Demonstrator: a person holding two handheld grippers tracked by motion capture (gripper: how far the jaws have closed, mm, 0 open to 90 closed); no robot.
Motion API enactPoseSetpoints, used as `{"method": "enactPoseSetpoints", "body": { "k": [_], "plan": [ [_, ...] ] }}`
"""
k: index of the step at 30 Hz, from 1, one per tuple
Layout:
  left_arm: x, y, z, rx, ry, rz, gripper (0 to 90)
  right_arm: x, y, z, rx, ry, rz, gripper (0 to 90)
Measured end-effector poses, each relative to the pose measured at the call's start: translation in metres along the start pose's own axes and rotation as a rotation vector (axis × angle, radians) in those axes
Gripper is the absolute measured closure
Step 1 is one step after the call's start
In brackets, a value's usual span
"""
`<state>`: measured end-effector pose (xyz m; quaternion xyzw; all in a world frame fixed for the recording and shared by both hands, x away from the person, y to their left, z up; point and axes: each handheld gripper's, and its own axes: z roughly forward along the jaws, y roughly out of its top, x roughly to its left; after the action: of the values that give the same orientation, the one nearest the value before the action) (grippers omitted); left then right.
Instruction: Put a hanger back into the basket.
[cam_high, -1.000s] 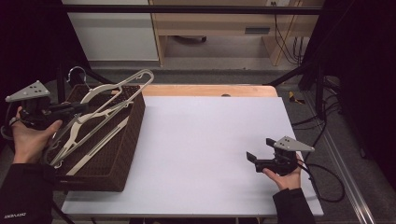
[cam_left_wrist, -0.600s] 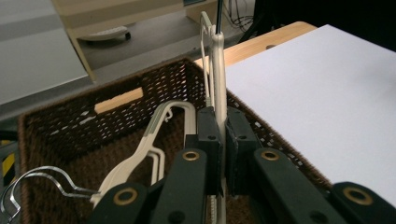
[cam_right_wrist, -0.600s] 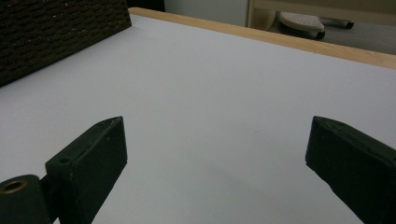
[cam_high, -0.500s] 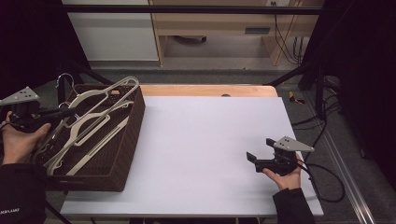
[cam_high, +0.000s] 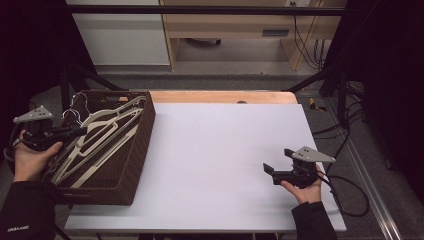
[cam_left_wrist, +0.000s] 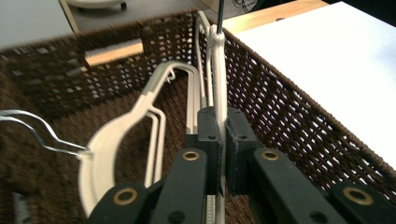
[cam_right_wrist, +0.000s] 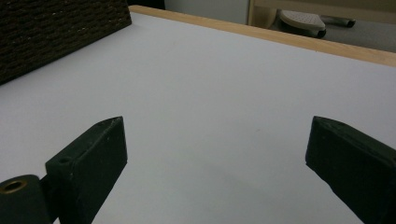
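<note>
The left gripper view shows the left gripper (cam_left_wrist: 223, 135) clamped on a cream plastic hanger (cam_left_wrist: 218, 70) inside the brown wicker basket (cam_left_wrist: 299, 126), while the high view shows the right gripper (cam_high: 272, 172) wide apart, well right of the basket.

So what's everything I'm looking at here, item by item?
basket: one, dark brown wicker, at the left end of the table.
hangers: several, cream plastic with metal hooks, lying in the basket; exact count hard to tell.
held hanger: one, cream, clamped in the left tongs over the basket.
table: one, white top with a wooden far edge.
cabinet: one, white, on the floor behind the table.
cables: several, black, hanging at the back right.
left tongs: black, shut on the held hanger.
right tongs: black, open, over the table's right side.
</note>
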<state>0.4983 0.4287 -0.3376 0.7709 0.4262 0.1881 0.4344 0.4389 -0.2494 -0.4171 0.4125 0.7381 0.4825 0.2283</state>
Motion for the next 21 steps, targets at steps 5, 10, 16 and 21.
{"method": "enactPoseSetpoints", "body": {
  "k": [5, 10, 16, 21],
  "plan": [
    [0.0, -0.013, 0.016, 0.066, 0.012, -0.03, 85.7, 0.0, 0.0, 0.0, 0.0, 0.0, 0.004, 5.9],
    [0.001, -0.021, 0.022, 0.133, 0.096, -0.078, 82.0, 0.001, 0.0, 0.001, 0.003, 0.001, 0.0, 5.8],
    [0.0, -0.02, -0.006, 0.017, 0.204, -0.154, 68.4, 0.001, 0.0, 0.001, 0.002, 0.004, 0.001, 5.8],
    [-0.022, -0.017, -0.023, -0.074, 0.172, -0.132, 60.0, 0.0, 0.0, -0.001, -0.003, 0.002, 0.007, 5.7]
  ]
}}
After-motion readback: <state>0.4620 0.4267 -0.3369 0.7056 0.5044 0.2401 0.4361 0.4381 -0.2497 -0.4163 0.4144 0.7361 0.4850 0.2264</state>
